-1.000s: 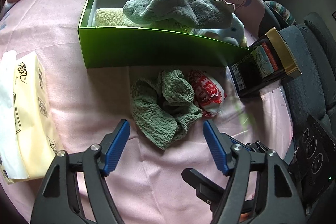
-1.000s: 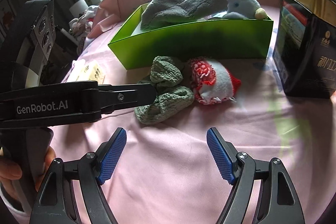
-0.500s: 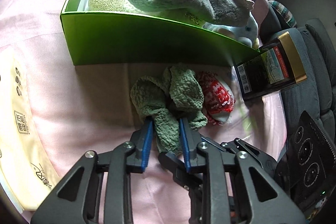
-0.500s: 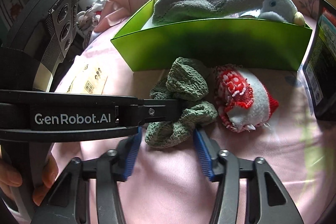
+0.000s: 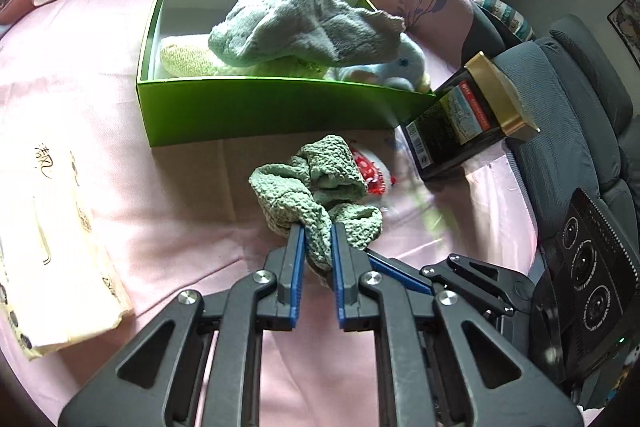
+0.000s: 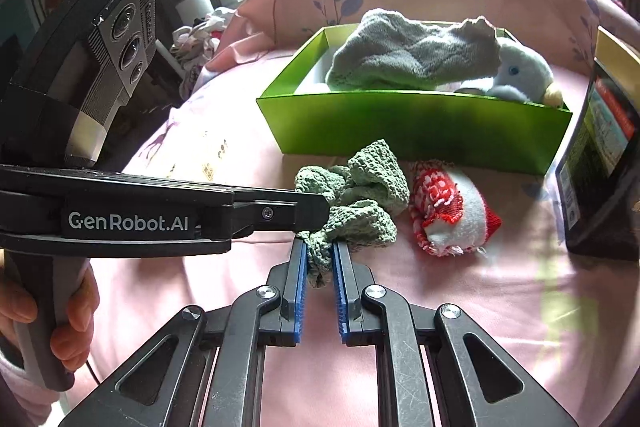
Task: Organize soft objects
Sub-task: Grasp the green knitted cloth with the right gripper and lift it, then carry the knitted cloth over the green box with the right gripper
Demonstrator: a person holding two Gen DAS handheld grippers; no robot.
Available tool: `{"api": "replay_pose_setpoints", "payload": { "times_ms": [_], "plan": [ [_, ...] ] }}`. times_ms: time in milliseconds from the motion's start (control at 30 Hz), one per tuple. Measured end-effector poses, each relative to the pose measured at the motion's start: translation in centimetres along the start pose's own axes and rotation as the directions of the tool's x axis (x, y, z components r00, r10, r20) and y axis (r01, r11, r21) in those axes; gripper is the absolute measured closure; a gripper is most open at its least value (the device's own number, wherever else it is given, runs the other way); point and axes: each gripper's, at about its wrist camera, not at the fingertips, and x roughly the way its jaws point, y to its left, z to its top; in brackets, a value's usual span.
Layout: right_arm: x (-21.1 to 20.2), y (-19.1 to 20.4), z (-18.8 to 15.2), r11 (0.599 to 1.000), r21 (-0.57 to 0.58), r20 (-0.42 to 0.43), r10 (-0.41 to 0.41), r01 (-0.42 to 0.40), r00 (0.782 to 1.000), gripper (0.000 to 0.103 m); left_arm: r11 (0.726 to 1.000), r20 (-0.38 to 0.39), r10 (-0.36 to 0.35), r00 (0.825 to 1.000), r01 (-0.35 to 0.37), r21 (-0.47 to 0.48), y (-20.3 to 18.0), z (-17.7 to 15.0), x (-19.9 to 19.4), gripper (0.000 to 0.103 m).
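— What have the tongs got?

— I have both clamped on the green cloth (image 5: 320, 187). My left gripper (image 5: 317, 247) pinches its near fold at the middle of the frame, and my right gripper (image 6: 320, 255) bites the same bunch, low centre of its own view.

— Where is it lying?

— On the pink sheet (image 6: 460, 307), just in front of the green box (image 6: 416, 125). A red and white sock (image 6: 448, 215) sits just to its right, possibly touching; I can't tell.

— And the box?

— Upper centre, holding a grey towel (image 5: 304, 23) and a blue plush toy (image 6: 520, 71).
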Motion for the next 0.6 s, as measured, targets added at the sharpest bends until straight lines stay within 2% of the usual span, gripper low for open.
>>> {"api": "replay_pose_setpoints", "payload": {
  "times_ms": [233, 600],
  "plan": [
    [-4.5, 1.5, 0.2, 0.998, -0.06, 0.082, -0.007, 0.012, 0.997, 0.089, 0.999, 0.088, 0.011, 0.996, -0.015, 0.049, -2.6, -0.9, -4.2, 0.092],
    [-8.6, 3.4, 1.1, 0.995, -0.101, 0.174, 0.008, 0.009, 0.985, 0.089, 0.994, 0.169, 0.031, 0.985, -0.047, 0.096, -5.7, -1.8, -8.5, 0.092]
  ]
}}
